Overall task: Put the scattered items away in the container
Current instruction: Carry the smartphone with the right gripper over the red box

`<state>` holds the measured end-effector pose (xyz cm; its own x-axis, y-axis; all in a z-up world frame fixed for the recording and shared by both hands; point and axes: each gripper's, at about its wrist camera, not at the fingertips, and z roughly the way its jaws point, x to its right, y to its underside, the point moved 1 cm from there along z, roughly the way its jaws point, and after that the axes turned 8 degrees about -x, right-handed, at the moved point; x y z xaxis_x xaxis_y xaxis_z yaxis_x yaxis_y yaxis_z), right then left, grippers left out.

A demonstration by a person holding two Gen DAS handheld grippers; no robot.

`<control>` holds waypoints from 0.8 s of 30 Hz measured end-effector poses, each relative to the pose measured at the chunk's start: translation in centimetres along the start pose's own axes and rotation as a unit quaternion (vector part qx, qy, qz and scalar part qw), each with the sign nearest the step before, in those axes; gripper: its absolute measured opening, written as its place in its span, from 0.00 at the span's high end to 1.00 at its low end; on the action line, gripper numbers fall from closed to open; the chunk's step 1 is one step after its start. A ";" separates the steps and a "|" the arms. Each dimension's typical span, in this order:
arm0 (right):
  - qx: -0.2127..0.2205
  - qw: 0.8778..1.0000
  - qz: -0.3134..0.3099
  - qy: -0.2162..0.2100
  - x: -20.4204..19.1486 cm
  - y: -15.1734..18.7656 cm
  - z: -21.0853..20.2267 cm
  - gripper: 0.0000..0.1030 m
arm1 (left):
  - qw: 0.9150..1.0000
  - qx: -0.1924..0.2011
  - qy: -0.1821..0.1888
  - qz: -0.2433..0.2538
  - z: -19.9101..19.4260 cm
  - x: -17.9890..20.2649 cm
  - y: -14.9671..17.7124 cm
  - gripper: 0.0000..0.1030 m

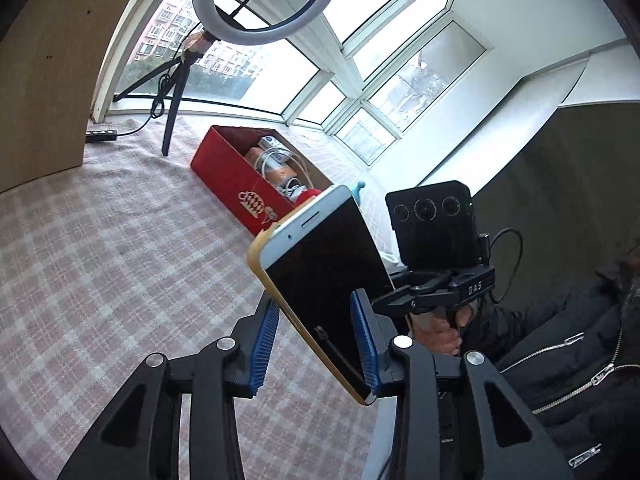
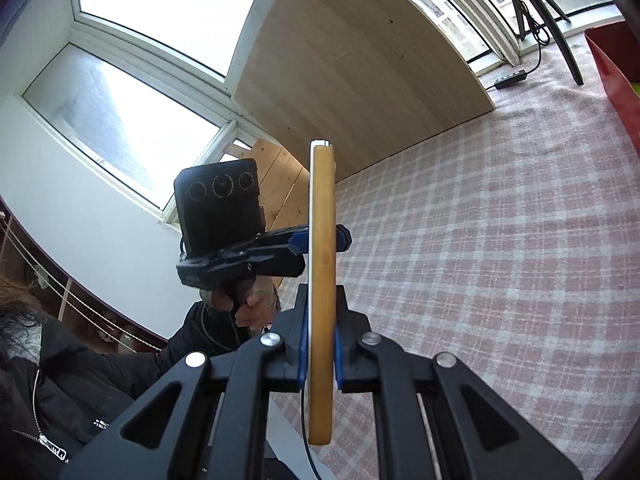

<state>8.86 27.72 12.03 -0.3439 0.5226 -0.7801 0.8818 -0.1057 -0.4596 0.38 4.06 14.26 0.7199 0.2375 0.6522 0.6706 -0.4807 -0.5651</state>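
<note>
Two tools have the phone (image 1: pixel 320 272) at once. Your left tool (image 1: pixel 316 300) pinches it across its width, blue pads (image 1: pixel 365 340) against the long edges. Your right tool (image 2: pixel 320 320) is pressed together on its two flat faces, so in the right view you see only the yellow case edge-on in the middle of the frame.

The phone is in the air above the checked cloth (image 1: pixel 100 260), not yet in the red box (image 1: pixel 236 176).

What matters next is direction. In the left view the phone's long axis runs from lower right up toward the centre, and its top end points at the near end of the box, just overlapping it. In the right view the box shows only as a red sliver at the far right edge. Both hands look about equally near, so carry along that axis, judging from the left view.
</note>
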 end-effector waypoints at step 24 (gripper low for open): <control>0.039 0.992 -0.008 0.117 -4.3 0.7 -11.1 0.89 | 0.993 -0.059 -0.040 0.096 8.0 9.6 -9.3 0.74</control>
<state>14.53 34.82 19.78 -0.2655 0.7059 -0.6567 0.8459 -0.1562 -0.5100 2.54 17.52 21.75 0.8475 0.1968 0.4929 0.4975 -0.6182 -0.6086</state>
